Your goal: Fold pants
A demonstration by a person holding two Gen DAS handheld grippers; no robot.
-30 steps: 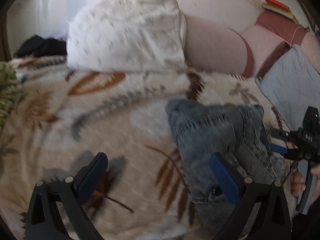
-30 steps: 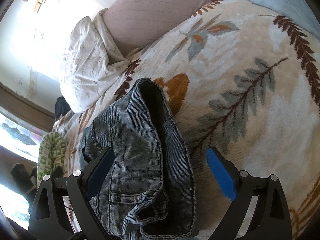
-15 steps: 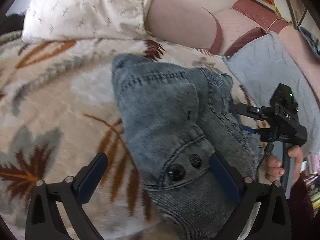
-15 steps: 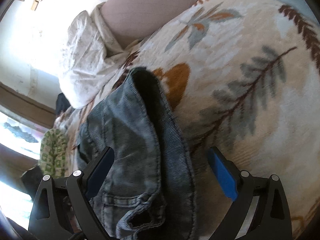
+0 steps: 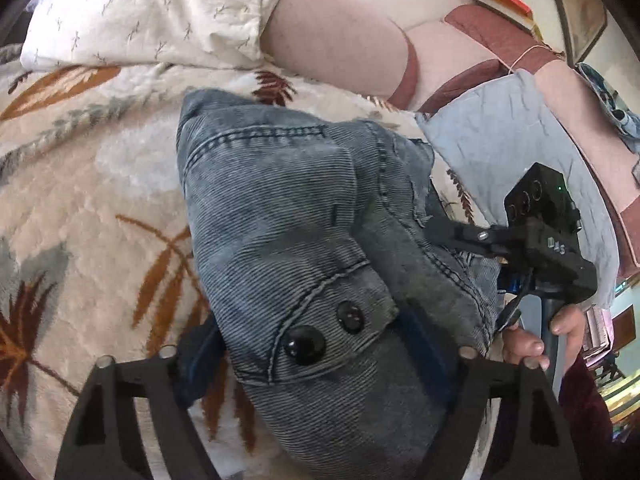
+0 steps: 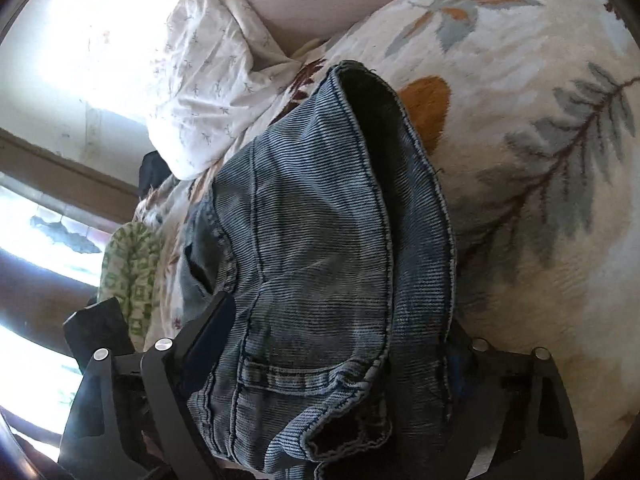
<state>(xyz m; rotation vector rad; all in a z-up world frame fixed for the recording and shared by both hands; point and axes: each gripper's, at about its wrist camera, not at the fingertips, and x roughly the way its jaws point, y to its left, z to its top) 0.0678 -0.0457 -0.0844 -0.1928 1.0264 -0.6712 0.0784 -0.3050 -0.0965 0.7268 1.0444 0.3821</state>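
- The pants (image 5: 288, 216) — grey-blue ribbed denim, bunched into a thick folded bundle — lie on the leaf-patterned blanket (image 5: 80, 208), waistband end toward us, two dark buttons (image 5: 304, 344) showing on the near flap.
- In the right wrist view the pants (image 6: 320, 240) show a belt loop, a pocket seam and an open dark cuff or leg mouth at the far end; layers sit unevenly, edges not aligned.
- Change since a second ago: both views have closed in and tipped down onto the bundle, which now fills the space between the fingers.
- Left gripper (image 5: 316, 344): jaws have just been closing, wide apart yet, cloth between them; we cannot tell whether the pads press.
- Right gripper (image 6: 340, 332): the same — closing, bundle between the jaws, pad contact hidden under denim.
- Our reading: a two-handed grasp on the near end is being set up, for the next fold or a lift.
- Beyond: white pillow (image 5: 152, 12), pink bolster (image 5: 332, 40), a grey-blue cloth (image 5: 512, 148).
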